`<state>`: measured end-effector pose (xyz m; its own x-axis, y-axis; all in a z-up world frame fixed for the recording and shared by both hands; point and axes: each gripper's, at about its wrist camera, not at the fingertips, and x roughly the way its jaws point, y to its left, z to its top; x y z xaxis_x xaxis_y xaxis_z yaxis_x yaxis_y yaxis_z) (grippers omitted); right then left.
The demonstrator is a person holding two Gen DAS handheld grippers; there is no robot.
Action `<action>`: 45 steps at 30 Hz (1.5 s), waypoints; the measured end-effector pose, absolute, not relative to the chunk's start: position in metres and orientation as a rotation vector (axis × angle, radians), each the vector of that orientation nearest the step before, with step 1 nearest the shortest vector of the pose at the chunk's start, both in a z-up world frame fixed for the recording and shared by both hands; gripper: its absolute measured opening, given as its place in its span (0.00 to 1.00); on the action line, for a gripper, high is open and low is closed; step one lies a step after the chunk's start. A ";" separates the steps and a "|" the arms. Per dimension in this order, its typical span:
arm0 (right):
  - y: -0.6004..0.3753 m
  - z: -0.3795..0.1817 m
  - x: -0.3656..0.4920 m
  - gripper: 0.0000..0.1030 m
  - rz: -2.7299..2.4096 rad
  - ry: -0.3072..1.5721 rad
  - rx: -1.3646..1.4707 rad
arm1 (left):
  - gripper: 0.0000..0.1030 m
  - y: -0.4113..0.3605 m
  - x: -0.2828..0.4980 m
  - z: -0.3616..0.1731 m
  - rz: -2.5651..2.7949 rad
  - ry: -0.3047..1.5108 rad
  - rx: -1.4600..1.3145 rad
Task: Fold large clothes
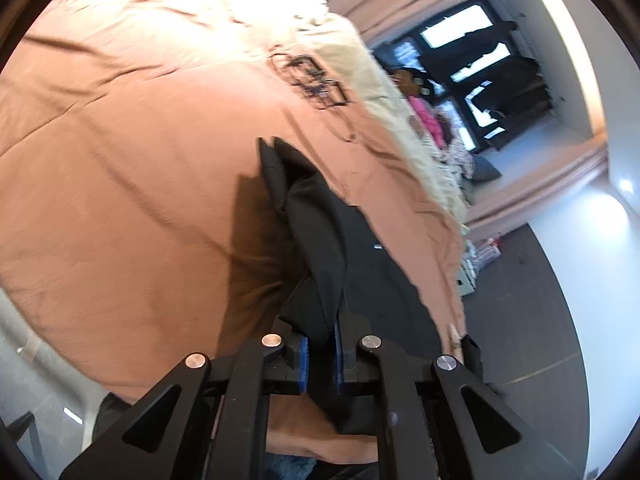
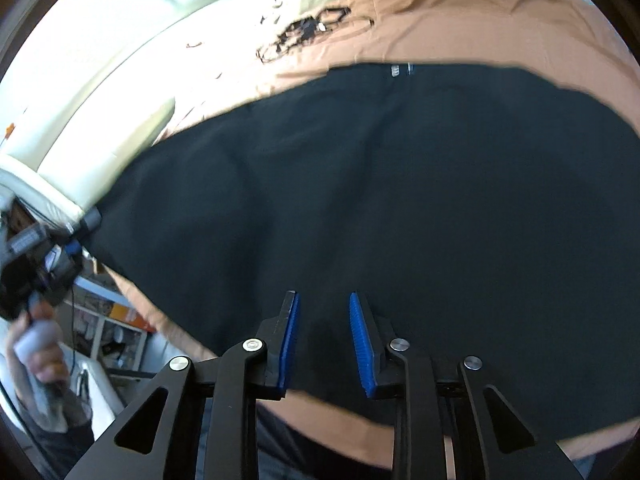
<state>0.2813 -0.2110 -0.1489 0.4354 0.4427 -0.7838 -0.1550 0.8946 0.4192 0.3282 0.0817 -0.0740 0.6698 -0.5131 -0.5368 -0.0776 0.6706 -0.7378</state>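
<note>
While black garment (image 2: 380, 200) lies spread over terracotta bedspread (image 1: 140, 180), filling centre of right wrist view, left gripper (image 1: 320, 356) pinches bunched fold of it between blue pads, jaws nearly closed, cloth rising toward 12 o'clock. Right gripper (image 2: 324, 344) hangs over garment, jaws part open, nothing between pads. Left hand (image 2: 40, 344) at 8 o'clock.

daylight blows out the far rust-brown bedspread (image 1: 132, 128) and the cream padded headboard (image 2: 80, 92); edges smear with motion blur, fisheye bending and dark corners.
</note>
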 end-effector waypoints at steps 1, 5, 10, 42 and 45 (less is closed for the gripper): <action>-0.209 -0.155 0.278 0.23 0.373 1.068 0.306 | 0.10 0.077 0.329 -0.068 -0.292 0.810 -0.807; -0.209 -0.178 0.272 0.23 0.344 1.073 0.321 | 0.10 0.050 0.332 -0.043 -0.349 0.781 -0.755; -0.216 -0.176 0.263 0.23 0.352 1.070 0.353 | 0.10 0.006 0.338 -0.010 -0.427 0.762 -0.681; -0.454 -0.148 0.162 0.76 0.132 0.820 0.779 | 0.45 -0.306 0.354 -0.056 -0.840 1.165 -0.277; -0.465 -0.149 0.158 0.78 0.150 0.807 0.810 | 0.77 -0.296 0.344 -0.042 -0.837 1.095 -0.269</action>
